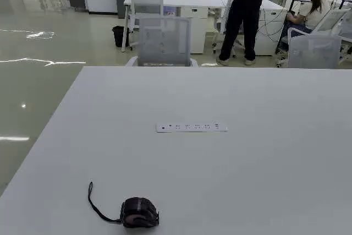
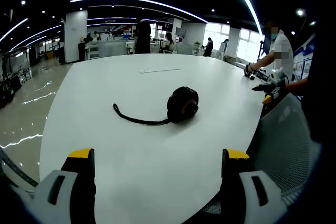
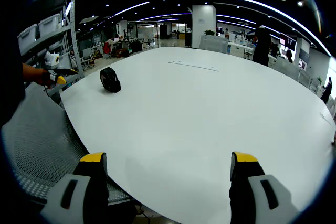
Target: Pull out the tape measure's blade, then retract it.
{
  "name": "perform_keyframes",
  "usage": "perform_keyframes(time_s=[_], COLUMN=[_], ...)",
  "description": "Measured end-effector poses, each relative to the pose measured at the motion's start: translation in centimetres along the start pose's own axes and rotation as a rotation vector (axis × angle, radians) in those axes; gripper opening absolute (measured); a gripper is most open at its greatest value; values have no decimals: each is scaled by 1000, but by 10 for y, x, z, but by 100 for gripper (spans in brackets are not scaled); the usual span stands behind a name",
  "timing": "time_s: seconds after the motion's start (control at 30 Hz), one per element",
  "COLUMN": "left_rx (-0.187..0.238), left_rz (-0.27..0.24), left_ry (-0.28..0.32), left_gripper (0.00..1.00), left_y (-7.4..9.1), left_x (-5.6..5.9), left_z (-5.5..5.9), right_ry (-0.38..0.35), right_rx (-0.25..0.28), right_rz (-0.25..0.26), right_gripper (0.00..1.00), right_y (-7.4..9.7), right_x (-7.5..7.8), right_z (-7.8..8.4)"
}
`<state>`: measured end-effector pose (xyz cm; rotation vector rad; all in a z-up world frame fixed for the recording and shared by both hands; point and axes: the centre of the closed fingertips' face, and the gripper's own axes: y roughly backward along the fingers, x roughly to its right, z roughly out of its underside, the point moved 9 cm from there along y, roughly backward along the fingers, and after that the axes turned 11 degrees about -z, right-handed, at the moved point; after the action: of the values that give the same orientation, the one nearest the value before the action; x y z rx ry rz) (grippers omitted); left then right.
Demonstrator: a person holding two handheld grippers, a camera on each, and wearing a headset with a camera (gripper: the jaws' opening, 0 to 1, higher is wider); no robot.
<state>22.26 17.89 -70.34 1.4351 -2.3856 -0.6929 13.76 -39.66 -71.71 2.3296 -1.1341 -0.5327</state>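
Tape measure [image 2: 182, 104] — well ahead of left gripper [image 2: 158, 153], jaws wide

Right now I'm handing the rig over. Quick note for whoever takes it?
Left gripper: open, empty, pointed at the tape measure, not touching it.
Right gripper: open, empty, farther from it.
The tape measure lies on the white table near the person's edge. Its strap trails to the left in the head view, and no blade is out.
Done: nothing yet.
Left: grip the case, pull the blade out, retract it.
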Motion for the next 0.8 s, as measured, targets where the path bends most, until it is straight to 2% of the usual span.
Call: perform_keyframes(time_s=[0.3,0.37,0.8], left_rx=[1,5,14], left_rz=[-1,-3,-2], left_ry=[-1,0,6], left_gripper=[99,99,99], left_y=[-2,-2,-5], left_x=[-6,-6,-5], left_z=[0,-1,-2], right_ry=[7,28,3], right_rx=[9,32,30], right_rz=[10,2,17], right_gripper=[100,100,100], right_y=[1,2,3], right_x=[2,1,0], right_z=[2,1,6])
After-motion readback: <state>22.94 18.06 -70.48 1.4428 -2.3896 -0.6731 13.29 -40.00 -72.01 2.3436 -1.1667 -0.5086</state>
